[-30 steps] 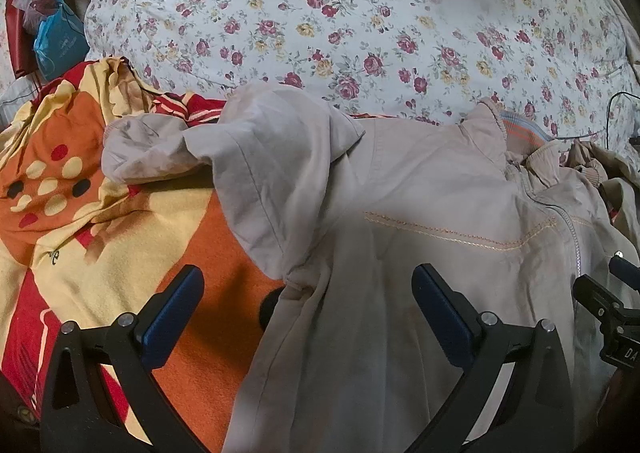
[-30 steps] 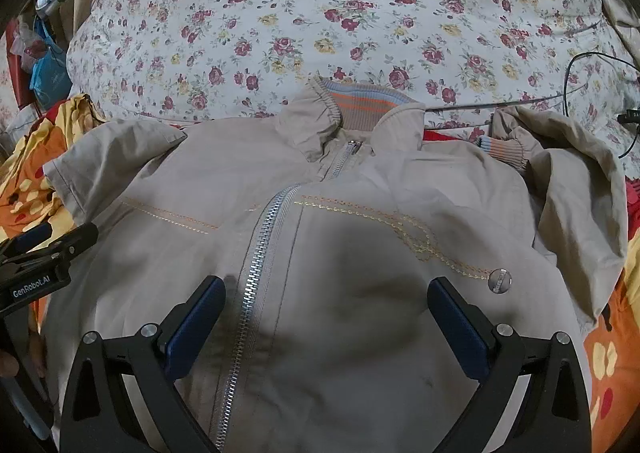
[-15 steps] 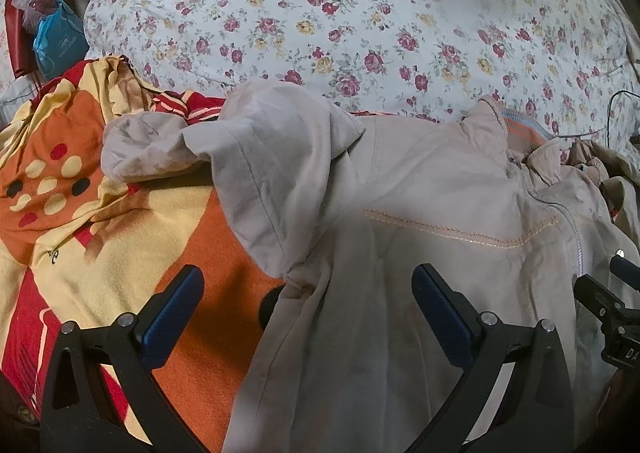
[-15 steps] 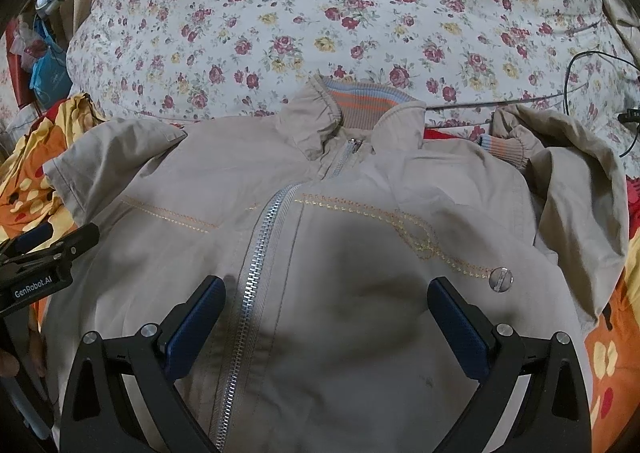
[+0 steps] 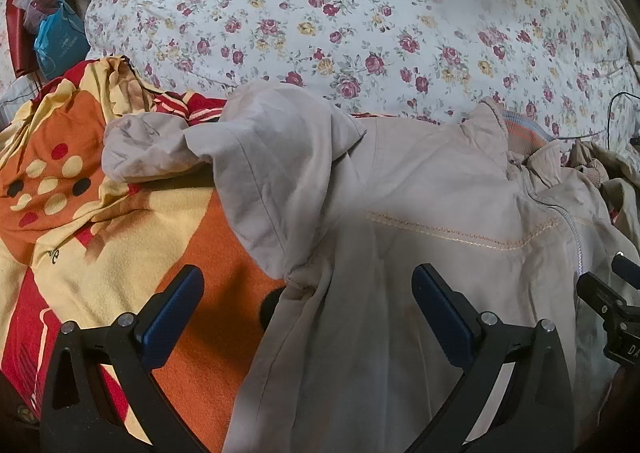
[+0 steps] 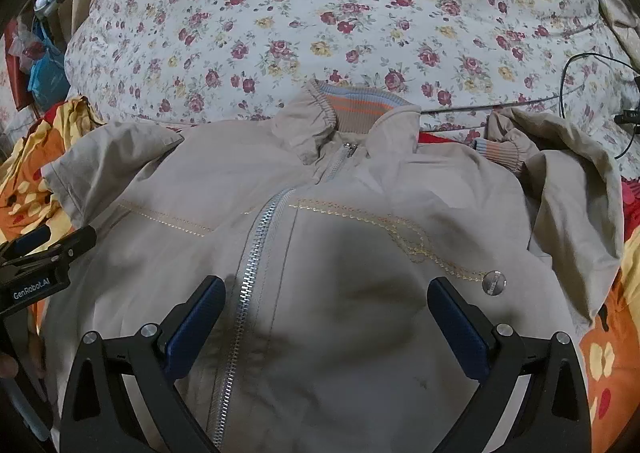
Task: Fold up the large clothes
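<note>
We hover both grippers, left (image 5: 306,293) and right (image 6: 326,307), jaws wide and empty, over the zipped beige jacket (image 6: 320,237); next, grasp the sleeve (image 5: 272,173) ahead of our left gripper.

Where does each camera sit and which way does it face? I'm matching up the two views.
Left wrist: on the left gripper, open, facing the jacket's sleeve and orange blanket.
Right wrist: on the right gripper, open, facing the jacket's zipper and collar.
Shared: the jacket, the floral quilt, each other's gripper at frame edge.
</note>
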`<state>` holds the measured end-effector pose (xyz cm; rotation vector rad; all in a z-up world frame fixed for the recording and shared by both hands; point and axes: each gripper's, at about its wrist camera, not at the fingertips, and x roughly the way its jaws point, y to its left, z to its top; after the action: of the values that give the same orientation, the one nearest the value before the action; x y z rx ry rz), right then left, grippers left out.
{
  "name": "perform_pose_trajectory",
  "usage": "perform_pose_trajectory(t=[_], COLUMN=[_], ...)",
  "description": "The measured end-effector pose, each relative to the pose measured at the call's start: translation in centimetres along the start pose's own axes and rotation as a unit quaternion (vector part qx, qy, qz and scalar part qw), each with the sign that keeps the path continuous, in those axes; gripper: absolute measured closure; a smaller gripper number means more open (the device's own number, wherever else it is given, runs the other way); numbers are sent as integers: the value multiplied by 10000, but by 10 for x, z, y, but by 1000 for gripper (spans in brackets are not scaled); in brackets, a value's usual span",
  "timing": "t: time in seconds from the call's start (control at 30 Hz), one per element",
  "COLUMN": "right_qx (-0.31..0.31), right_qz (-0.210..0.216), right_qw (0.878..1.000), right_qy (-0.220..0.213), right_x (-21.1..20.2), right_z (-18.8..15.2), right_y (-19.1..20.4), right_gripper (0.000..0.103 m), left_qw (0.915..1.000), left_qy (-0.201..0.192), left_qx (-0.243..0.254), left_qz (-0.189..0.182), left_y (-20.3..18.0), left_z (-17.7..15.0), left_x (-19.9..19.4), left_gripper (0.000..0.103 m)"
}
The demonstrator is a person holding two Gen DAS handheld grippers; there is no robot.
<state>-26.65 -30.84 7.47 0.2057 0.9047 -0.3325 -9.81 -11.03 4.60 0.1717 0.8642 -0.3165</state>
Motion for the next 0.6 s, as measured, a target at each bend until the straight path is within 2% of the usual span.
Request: perform_pose_trajectory(t=[0.6], right_qx=[-19], right_qz=[6], right_qw=[10000], right_qy=[39], right_x=[1], right_z=[-1], right_y=[1], right_gripper=[1], left_qw=[9999], left_qy=[73], left_qx=[-68], left_qz=[-107], left_y=[3], left_z=[1], left_x=[-1], left_gripper=[0])
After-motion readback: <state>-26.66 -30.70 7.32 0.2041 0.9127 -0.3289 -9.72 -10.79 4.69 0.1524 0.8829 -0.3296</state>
